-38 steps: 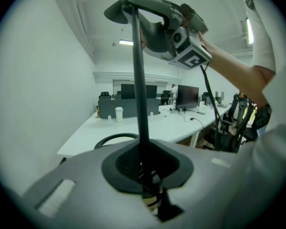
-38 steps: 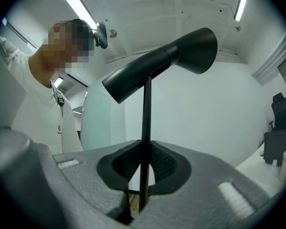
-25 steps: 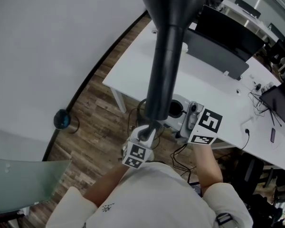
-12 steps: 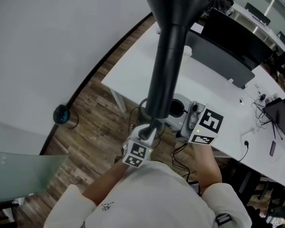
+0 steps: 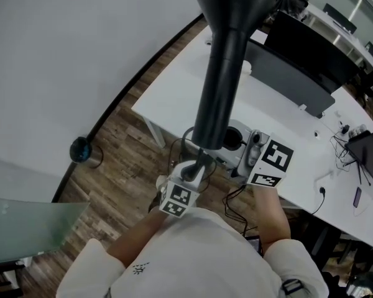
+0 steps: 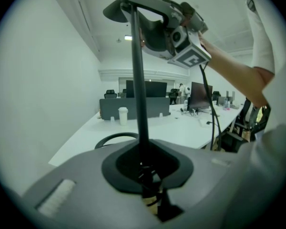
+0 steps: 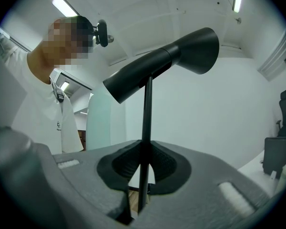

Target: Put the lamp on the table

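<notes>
The white, smooth-topped table (image 5: 174, 95) is waiting near the lamp, and the lamp (image 5: 227, 61) is hanging in the air above its near edge, not yet set down. The lamp is a matte black piece with a long, flared tubular head (image 7: 162, 63) on a thin, rigid stem (image 6: 139, 80). Its top-heavy head is likely making it pivot-prone: a slip of the smooth stem through the pads could be letting it swing. It could then strike the dark monitor (image 5: 298, 48) or topple the paper cup (image 6: 123, 114). The left gripper (image 6: 147, 185) and right gripper (image 7: 140, 185) are both clamping the stem between ribbed grey jaws.
</notes>
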The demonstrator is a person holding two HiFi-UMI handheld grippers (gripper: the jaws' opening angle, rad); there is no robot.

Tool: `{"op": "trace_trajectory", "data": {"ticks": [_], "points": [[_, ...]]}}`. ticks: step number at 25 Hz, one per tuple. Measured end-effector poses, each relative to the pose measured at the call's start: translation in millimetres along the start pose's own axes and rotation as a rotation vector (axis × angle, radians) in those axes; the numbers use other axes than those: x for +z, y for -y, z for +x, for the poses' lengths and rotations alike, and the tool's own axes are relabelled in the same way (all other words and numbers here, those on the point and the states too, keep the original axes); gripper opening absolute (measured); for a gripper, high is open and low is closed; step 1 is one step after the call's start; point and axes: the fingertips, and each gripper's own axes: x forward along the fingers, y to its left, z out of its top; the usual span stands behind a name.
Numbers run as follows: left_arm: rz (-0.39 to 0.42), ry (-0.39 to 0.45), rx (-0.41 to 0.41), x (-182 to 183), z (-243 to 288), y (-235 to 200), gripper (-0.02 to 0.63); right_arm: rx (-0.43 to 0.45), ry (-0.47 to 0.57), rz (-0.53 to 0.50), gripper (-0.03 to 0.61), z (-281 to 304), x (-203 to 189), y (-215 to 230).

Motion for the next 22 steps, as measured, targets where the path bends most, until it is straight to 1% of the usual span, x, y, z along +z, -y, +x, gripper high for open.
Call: {"op": "trace_trajectory", "data": {"ticks": [3, 9, 16, 22], "points": [[0.005, 0.003, -0.007, 0.6, 5.9, -6.0, 0.035, -0.007, -0.004, -0.003, 0.043, 2.0, 0.4, 8.5], [0.029, 0.029, -0.045, 14.7, 18.2, -20.2, 0.035, -0.03, 0.0, -0.015, 0.044, 8.1, 3.5, 30.4], [0.03, 0.015, -0.08, 20.7, 38.8, -50.8, 0.035, -0.066, -0.007, -0.014, 0.044, 21.9, 3.4, 70.4], [0.04, 0.014, -0.117, 27.4, 55.2, -89.3, 0.035, -0.099, 0.0, -0.005, 0.044, 45.2, 3.0, 109.1]]}}
